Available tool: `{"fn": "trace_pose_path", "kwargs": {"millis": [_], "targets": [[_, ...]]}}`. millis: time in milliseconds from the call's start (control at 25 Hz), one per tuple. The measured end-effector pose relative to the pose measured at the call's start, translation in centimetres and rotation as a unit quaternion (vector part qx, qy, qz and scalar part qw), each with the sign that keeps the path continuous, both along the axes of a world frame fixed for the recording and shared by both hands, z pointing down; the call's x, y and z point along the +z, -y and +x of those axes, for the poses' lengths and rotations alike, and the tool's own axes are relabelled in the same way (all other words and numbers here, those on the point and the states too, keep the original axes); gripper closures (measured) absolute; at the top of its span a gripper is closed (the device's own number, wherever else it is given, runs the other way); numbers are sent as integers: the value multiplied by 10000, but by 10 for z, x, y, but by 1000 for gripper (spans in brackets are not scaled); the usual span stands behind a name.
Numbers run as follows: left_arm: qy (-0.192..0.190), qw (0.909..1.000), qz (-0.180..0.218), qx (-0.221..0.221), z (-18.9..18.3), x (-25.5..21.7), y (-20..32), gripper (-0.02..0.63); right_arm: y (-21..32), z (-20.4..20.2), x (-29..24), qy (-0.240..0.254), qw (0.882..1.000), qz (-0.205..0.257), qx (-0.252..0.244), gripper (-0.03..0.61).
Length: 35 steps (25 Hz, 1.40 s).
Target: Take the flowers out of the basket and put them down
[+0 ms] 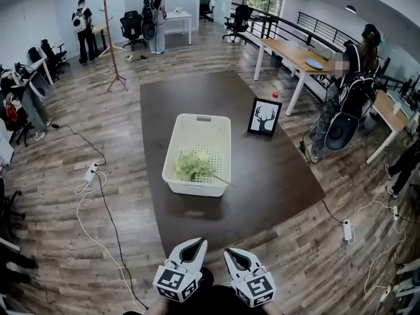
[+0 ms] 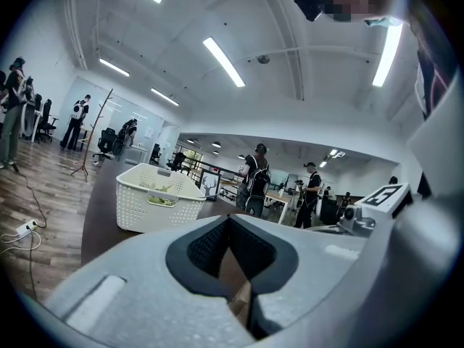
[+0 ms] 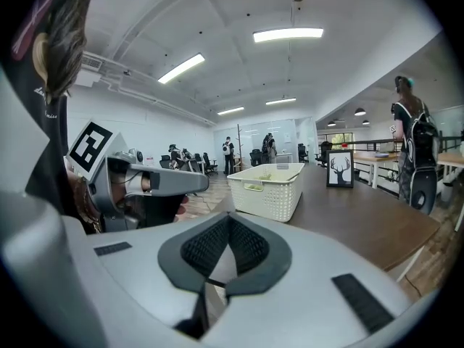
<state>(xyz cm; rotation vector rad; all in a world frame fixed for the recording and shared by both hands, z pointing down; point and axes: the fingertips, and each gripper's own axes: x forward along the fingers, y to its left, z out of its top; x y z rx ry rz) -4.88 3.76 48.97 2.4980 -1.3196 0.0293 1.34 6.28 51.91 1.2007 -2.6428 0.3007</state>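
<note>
**Flowers in basket; both tongs closed and empty.**

We find a white plastic basket (image 1: 204, 117), rectangular with rounded corners and perforated walls, standing at the middle of the smooth dark brown desk (image 1: 275, 176). The flowers (image 1: 192, 167), a loose leafy green bunch with one thin stem, lie in its near end. A black-framed deer picture (image 1: 264, 117) stands upright near the desk's right edge. The left tongs (image 1: 195, 244) and right tongs (image 1: 233, 251), grey with ribbed black pads, hang beyond the desk's near edge, well apart from the basket. Each pair has its tips together, with nothing between them.
</note>
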Motion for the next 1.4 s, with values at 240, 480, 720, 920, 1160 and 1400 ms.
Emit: {"fn": "trace_pose_path", "kwargs": {"millis": [240,480,720,920,1160,1400], "targets": [[-92,9998,-143,116,-5,8,28,604,22,-8,2,-30,9999,-123,48,572],[-175,9996,-130,174,-17,6,57,604,50,-17,4,-61,9995,-250,160,572],[-157,9996,-156,158,-32,6,80,604,76,-26,7,-205,9990,-311,252,572],[-191,9996,-180,123,-36,1,92,604,84,-31,10,-194,9983,-435,331,572],[-237,9994,-252,-7,-38,2,99,604,107,-24,7,-378,9976,-426,382,572],[-238,9988,-244,-349,-46,-6,109,604,138,-7,-20,-367,9969,-284,638,572]]}}
